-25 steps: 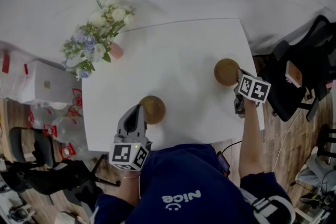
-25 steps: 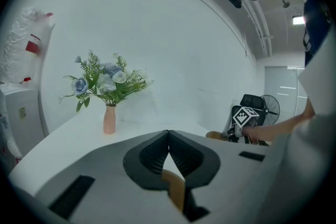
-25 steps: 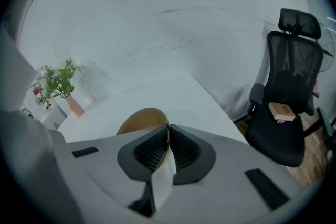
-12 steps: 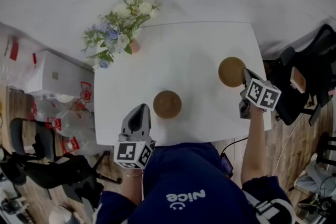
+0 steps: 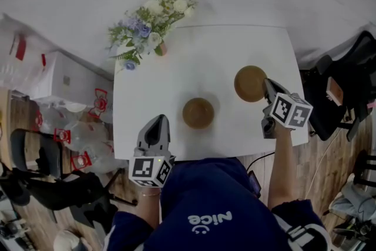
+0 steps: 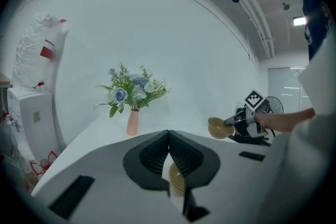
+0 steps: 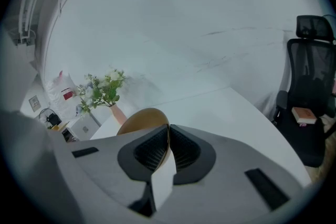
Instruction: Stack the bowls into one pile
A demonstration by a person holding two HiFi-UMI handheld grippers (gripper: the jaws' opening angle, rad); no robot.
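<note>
One brown bowl [image 5: 198, 113] [image 6: 177, 178] stands near the middle of the white table [image 5: 194, 62]. The other brown bowl [image 5: 250, 83] [image 6: 219, 127] [image 7: 140, 119] hangs a little above the table on the right. My right gripper [image 5: 267, 91] [image 6: 231, 122] [image 7: 169, 131] is shut on its rim. At the table's front edge, left of the standing bowl and apart from it, my left gripper [image 5: 157, 126] [image 6: 168, 136] is shut with nothing in it.
A pink vase of flowers [image 5: 150, 23] [image 6: 133, 122] stands at the table's far left corner. A black office chair [image 5: 346, 85] [image 7: 310, 92] is off the right edge. A white box [image 5: 64, 82] and clutter sit on the floor to the left.
My right gripper has lifted its bowl off the table and carried it left, nearer the middle bowl. The left gripper has drawn away from the middle bowl.
</note>
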